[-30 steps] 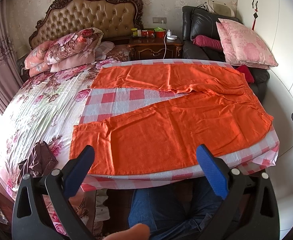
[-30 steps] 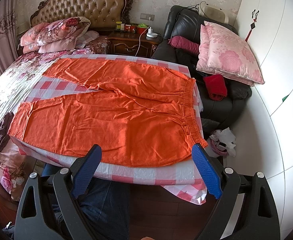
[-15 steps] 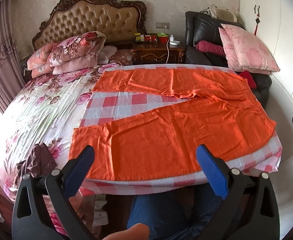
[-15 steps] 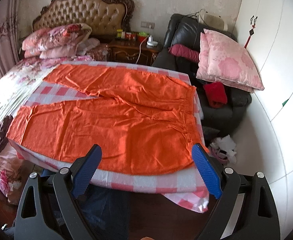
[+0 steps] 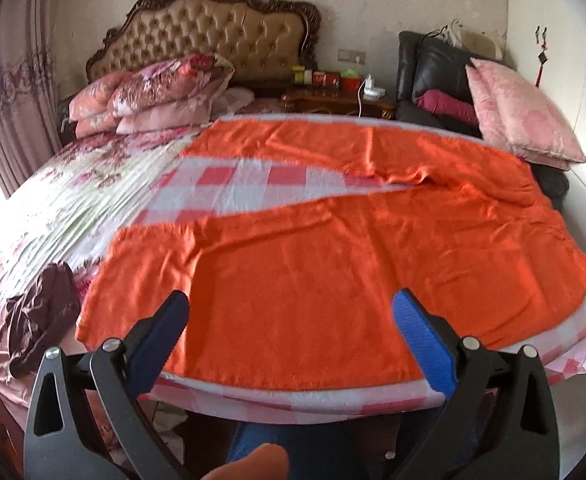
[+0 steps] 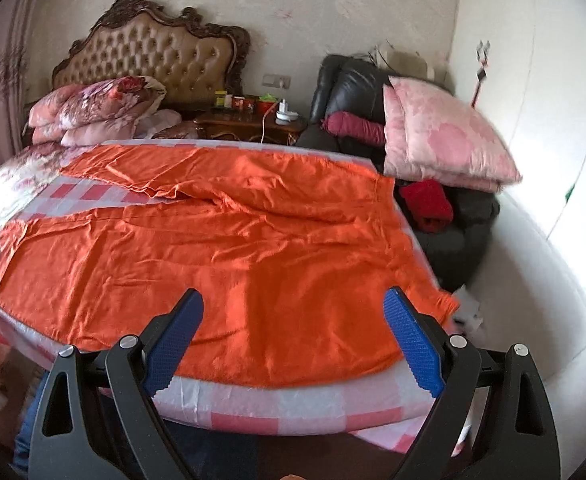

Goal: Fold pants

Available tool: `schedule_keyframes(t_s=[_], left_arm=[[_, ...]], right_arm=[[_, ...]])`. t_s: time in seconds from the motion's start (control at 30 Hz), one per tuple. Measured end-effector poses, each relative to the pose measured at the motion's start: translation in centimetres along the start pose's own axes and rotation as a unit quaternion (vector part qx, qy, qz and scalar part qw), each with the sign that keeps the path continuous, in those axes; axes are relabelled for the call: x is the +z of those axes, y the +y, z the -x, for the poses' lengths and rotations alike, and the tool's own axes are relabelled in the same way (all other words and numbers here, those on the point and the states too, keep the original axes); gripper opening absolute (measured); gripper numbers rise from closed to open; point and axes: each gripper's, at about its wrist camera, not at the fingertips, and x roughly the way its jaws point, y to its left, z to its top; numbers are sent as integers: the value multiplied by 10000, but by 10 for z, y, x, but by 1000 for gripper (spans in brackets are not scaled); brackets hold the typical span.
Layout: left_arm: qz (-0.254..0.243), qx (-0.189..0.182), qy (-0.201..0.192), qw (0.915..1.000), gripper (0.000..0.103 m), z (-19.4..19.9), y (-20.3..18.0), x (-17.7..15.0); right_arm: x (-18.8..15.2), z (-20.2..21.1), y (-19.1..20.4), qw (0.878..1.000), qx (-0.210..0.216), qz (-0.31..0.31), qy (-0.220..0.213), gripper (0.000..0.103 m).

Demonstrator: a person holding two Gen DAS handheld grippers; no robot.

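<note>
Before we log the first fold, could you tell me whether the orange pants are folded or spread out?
Spread out: the orange pants lie flat on the checked sheet, legs apart, sheet showing between them.

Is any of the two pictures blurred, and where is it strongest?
Right wrist view: motion blur, strongest on the pink pillow and wall at right. Left wrist view: softer blur, visible on the orange pants; both fisheye views bend the bed edge.

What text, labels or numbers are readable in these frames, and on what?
None readable.
Jars on the nightstand: labels too small and blurred.
Red hanging ornament on the wardrobe: no legible characters.
Pants, both grippers: no print visible.
</note>
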Motion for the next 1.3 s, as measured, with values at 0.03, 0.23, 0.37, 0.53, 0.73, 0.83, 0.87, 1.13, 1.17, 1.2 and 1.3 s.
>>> schedule_keyframes(t_s=[0.03,0.23,0.37,0.53,0.73,0.83,0.87,1.13,1.17,1.2,1.3], left_arm=[[-1,2,28,10000,102,-3,0,-2],[39,47,-16,10000,102,-7,7,-3],[44,66,-83,9999,102,-10,6,4],[116,-359,-209,9991,102,-32,5,25],[-110,-967,167,9951,101,-96,18,79],[-59,-1114,297,9933,101,-131,39,121],[-42,-1077,341,9936,101,-148,48,138],[242,-721,779,9941,101,-248,102,214],[309,-707,801,9938,101,-256,108,220],[378,-714,818,9934,101,-262,113,224],[442,-727,872,9925,101,-276,120,228]], right_arm=[[-1,1,0,10000,-29,-33,-11,88],[-2,5,-7,9997,-61,-242,-7,89],[6,-4,-6,9995,9,-298,54,89],[22,-46,-11,9959,446,-668,403,89],[52,-115,-33,9879,643,-1030,967,89],[77,-154,-51,9853,637,-1033,1204,89],[88,-170,-57,9854,578,-962,1282,89],[159,-290,-137,9780,31,-1141,1744,89],[166,-304,-144,9794,-81,-1017,1745,89],[172,-312,-146,9813,-117,-858,1718,89],[189,-343,-142,9844,-22,-178,1749,89]])
